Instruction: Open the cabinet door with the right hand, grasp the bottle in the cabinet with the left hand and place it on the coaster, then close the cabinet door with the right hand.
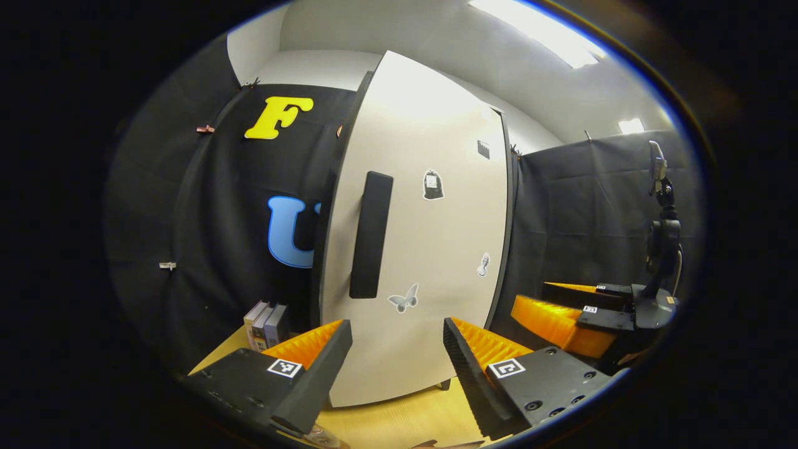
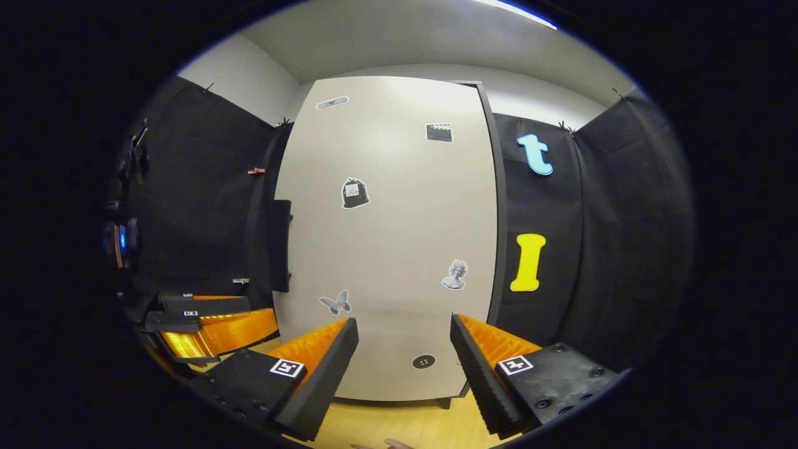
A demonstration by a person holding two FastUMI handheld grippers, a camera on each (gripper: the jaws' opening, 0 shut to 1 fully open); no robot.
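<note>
1. Cabinet door (image 2: pixel 386 237) is shut in both views. The dark vertical handle (image 1: pixel 371 235) sits at 9 o'clock on the door panel in the left gripper view; in the right gripper view the handle shows edge-on at the door's 9 o'clock side.
2. Right gripper (image 2: pixel 404 355) — jaws spread wide, holding nothing, aimed at the door's lower face. Judged: held back and open so it can swing toward the handle; the opening step is not yet done.
3. Left gripper (image 1: pixel 396 355) — jaws wide, empty, facing the door just right of the handle. Judged: waiting in front of the cabinet, ready to reach in once the door is open.
4. In the left gripper view the right gripper appears at 3 o'clock; in the right gripper view the left gripper appears at 8 o'clock.
5. Bottle: presumably behind the closed door, hidden. Coaster: cannot be made out on the wooden surface (image 1: pixel 399 424).
6. Books (image 1: pixel 265 324) stand at 8 o'clock beside the cabinet, partly cut off by the left jaw.
</note>
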